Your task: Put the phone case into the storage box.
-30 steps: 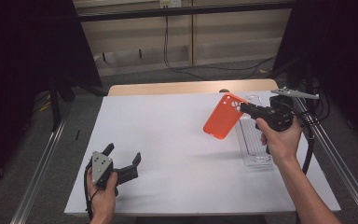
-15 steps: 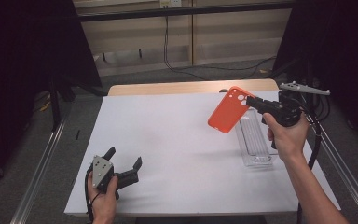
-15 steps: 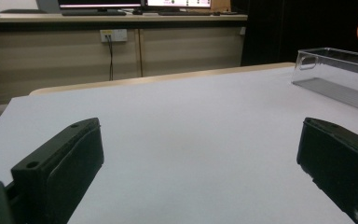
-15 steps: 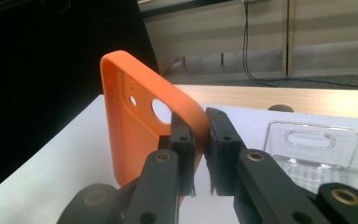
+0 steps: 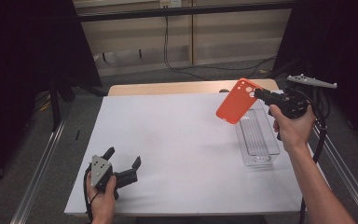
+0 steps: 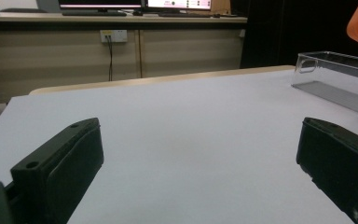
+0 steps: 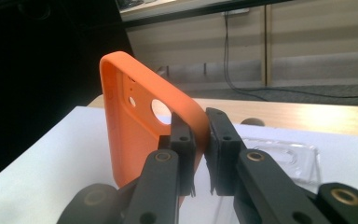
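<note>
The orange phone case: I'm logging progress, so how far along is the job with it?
Done: the right tongs have gripped the orange phone case by its edge and hold it in the air, off the table. In hand: the case hangs above the far end of the clear tray. Left: setting it down, likely in the tray, which looks empty. The left tongs rest open on the table, idle.

Right tool (image 5: 260,94) carried the orange phone case (image 5: 237,101) farther back — beyond the clear tray (image 5: 257,135).

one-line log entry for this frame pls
left gripper: open, resting on table | right gripper: shut on orange case, above clear tray
</note>
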The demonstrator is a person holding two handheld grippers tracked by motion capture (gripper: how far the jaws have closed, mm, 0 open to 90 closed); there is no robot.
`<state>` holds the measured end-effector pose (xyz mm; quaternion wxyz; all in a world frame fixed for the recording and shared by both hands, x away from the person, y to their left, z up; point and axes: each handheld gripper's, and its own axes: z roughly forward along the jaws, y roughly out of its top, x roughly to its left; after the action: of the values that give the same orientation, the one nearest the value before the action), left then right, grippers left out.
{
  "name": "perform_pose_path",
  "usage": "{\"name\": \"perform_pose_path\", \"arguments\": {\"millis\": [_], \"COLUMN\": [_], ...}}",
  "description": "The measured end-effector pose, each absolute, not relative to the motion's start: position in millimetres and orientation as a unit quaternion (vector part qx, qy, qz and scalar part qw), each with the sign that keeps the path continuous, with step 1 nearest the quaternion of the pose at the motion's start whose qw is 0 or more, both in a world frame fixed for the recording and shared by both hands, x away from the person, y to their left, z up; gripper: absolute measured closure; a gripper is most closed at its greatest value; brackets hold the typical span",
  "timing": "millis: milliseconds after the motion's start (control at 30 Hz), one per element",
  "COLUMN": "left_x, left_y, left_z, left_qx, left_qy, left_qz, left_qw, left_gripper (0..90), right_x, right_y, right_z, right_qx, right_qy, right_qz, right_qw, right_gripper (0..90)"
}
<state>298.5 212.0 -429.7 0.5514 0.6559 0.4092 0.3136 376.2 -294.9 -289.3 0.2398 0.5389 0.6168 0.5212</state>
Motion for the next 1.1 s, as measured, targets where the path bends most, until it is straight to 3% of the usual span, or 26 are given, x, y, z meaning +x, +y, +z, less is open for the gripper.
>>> {"name": "perform_pose_path", "arguments": {"millis": [633,1100], "left_x": [297,296], "left_y": [208,205], "left_z": [-429,-428], "left_qx": [0.663,0.666], "left_qy": [0.398,0.393], "left_qz": [0.306,0.301], "left_qw": [0.555,0.558], "left_gripper": [0.1,0.2], "right_x": [393,415], "right_y": [-318,-322], "right_z": [-286,-293], "right_qx": [0.543,0.546], "right_qy": [0.619,0.626], "right_qz": [0.472,0.45], "right_qw": [0.314,0.328], "right_gripper": [82.3,82.3]}}
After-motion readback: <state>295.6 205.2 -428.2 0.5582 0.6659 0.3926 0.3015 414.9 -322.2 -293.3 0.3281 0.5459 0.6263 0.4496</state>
